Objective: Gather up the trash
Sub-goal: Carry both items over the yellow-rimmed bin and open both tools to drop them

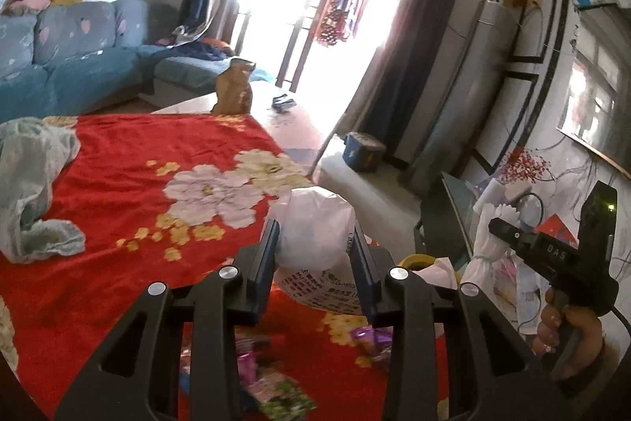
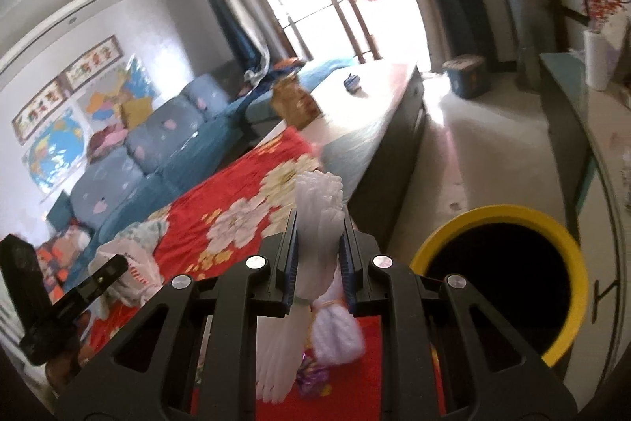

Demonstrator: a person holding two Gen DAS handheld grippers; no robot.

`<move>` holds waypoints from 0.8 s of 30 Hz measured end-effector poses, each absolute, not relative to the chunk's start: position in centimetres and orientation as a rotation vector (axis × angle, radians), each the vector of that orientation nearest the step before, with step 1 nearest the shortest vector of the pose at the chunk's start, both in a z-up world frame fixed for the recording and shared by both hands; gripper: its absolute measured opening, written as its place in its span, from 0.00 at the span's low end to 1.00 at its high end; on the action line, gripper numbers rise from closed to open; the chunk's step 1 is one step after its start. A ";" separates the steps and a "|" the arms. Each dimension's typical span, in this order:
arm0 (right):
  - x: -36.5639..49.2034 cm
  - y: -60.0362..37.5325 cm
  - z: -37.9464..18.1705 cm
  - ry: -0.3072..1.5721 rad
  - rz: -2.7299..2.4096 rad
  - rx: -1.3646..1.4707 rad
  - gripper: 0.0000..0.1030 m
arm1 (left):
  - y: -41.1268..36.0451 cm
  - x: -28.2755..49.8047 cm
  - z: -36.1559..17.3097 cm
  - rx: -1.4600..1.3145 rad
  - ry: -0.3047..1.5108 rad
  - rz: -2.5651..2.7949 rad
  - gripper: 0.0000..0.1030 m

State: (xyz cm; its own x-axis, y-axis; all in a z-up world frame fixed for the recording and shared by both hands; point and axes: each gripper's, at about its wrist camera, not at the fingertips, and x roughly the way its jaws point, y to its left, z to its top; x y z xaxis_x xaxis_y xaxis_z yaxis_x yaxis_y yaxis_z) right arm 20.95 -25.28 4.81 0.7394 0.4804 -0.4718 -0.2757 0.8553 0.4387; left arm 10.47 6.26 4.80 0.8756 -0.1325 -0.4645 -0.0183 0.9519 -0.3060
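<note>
The left gripper [image 1: 315, 255] is clenched on a crumpled white plastic bag [image 1: 315, 231] with printed writing, held up between its blue pads above the red floral cloth [image 1: 118, 160]. Below its fingers, purple and green snack wrappers [image 1: 284, 393] lie on that cloth, not yet collected. To its right, a hand [image 1: 568, 338] holds the other gripper, with a white bundle at its tip.

The right gripper [image 2: 317, 263] is clamped on that white bundle of plastic strips [image 2: 319, 208], tied with a band; the strips fan out above and below its jaws. Just to its right stands a yellow-rimmed bin [image 2: 493, 219], its dark mouth open; whether anything is inside cannot be told.

Judged from this, two pieces of trash are in hand and not yet dropped, and the wrappers remain.

Only the right wrist view shows the bin's mouth fully; the left view shows just a sliver of yellow rim. Only the left view shows the green wrappers clearly. Farther off in both, a brown paper bag [image 1: 233, 87] stands on the table beyond the cloth.
</note>
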 end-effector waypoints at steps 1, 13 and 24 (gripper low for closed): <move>20.9 -25.9 4.8 0.605 0.411 0.362 0.13 | 5.8 10.6 4.9 -0.302 0.502 -0.067 0.33; 21.6 -32.6 3.4 0.568 0.210 0.410 0.13 | -0.8 12.8 5.2 -0.206 0.520 -0.136 0.33; 21.8 -36.4 1.8 0.553 0.074 0.398 0.13 | -5.3 14.9 3.7 -0.146 0.566 -0.169 0.33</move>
